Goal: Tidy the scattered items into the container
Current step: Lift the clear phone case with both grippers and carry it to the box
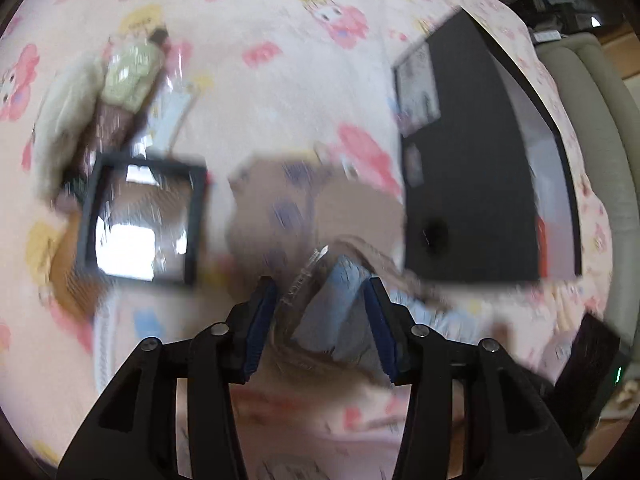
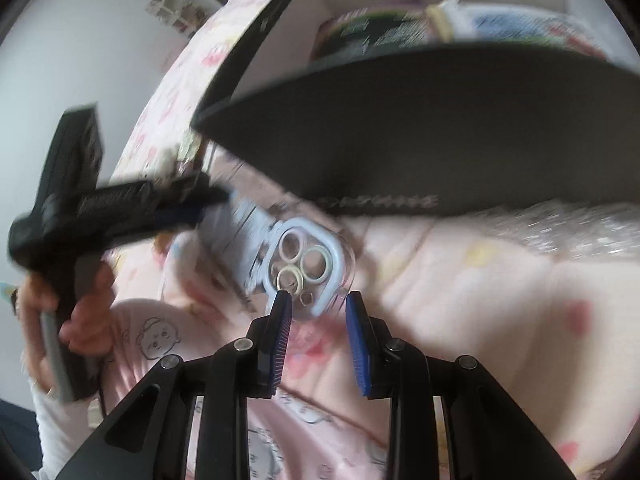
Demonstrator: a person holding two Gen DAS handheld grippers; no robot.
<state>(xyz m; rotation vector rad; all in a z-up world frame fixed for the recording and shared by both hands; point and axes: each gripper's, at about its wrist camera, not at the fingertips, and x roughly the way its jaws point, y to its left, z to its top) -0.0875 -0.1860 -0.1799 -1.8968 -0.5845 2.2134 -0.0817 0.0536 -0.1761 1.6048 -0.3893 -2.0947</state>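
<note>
Right wrist view showed the phone case (image 2: 280, 256) lying from ten to four o'clock, camera end toward the right gripper (image 2: 318, 300), whose fingers stood apart; the left gripper (image 2: 208, 204) had its fingers around the other end, grip unclear.

A clear phone case (image 2: 298, 264) with a pale blue frame around its camera cut-outs lay tilted over the pink patterned bedspread (image 2: 460, 300), its camera end toward the right gripper and its far end blurred. Just behind it stood the black container (image 2: 420, 128), an open box with a pale lining, already holding a dark printed packet (image 2: 372, 34) and a flat printed item. Farther off on the bed lay a small black-framed mirror (image 1: 140, 220), flat and face up, and beyond it a doll in a green top (image 1: 132, 76).
</note>
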